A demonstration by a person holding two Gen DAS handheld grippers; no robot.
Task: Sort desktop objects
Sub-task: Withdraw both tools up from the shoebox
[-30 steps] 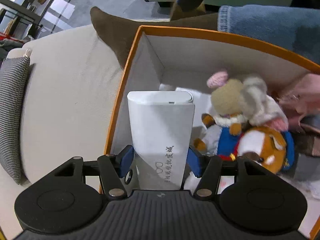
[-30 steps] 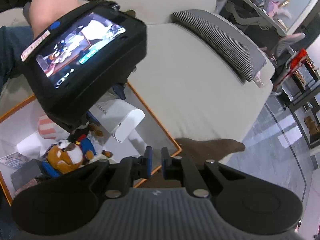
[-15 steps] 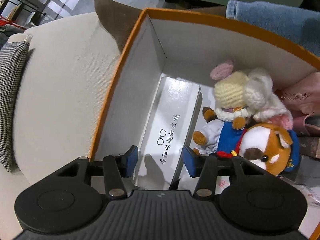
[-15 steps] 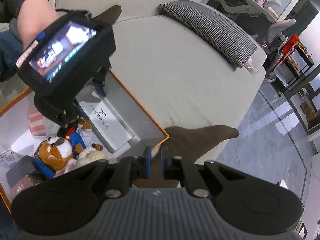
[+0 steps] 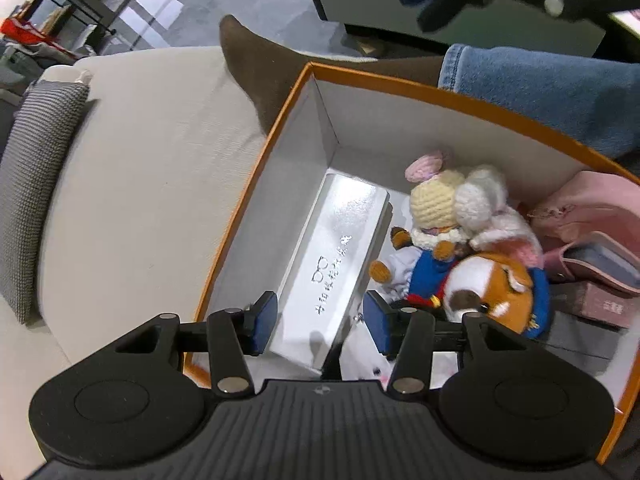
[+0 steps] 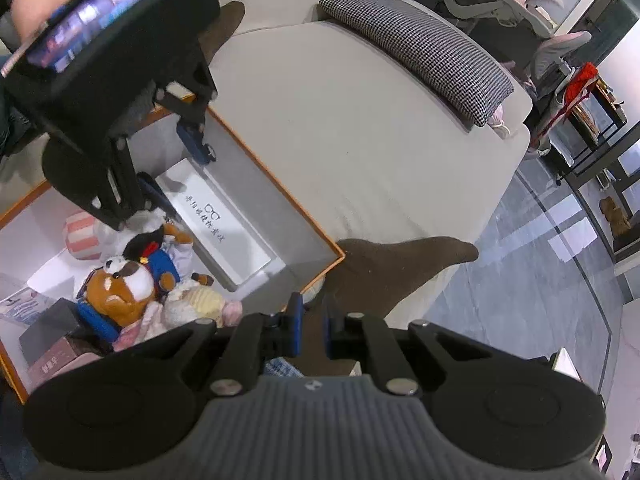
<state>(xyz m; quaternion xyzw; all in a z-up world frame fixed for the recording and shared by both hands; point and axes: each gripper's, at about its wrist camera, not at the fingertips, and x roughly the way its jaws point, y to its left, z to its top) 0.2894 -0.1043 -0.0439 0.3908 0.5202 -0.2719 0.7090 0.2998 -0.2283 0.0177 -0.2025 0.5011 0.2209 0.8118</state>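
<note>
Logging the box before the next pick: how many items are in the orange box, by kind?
Orange box, visible contents only:
White glasses case: 1
Plush toys: 3
Pink pouch: 1
Small cartons: 2
Striped pink item: 1
Printed packet: 1
Total: 9

Orange rim and white inner walls on the box (image 5: 256,184). Glossy white case (image 5: 336,256) with silver glyphs and a small spectacles mark. Brown-and-white plush dog (image 5: 496,284) in blue. Cream crochet doll (image 5: 434,204) with pink ear and a blue and red outfit. Fluffy white toy (image 5: 482,196). Pink pouch (image 5: 592,208). Pink-and-white striped ball (image 6: 82,236). Dusty mauve carton (image 6: 56,360). Plain cream sofa (image 5: 140,184). Black-and-white houndstooth cushion (image 6: 420,52). Brown sock (image 6: 400,268). Blue denim trouser leg (image 5: 540,88). Black body and blue pads on left tool (image 5: 320,324); same on right tool (image 6: 310,326).
</note>
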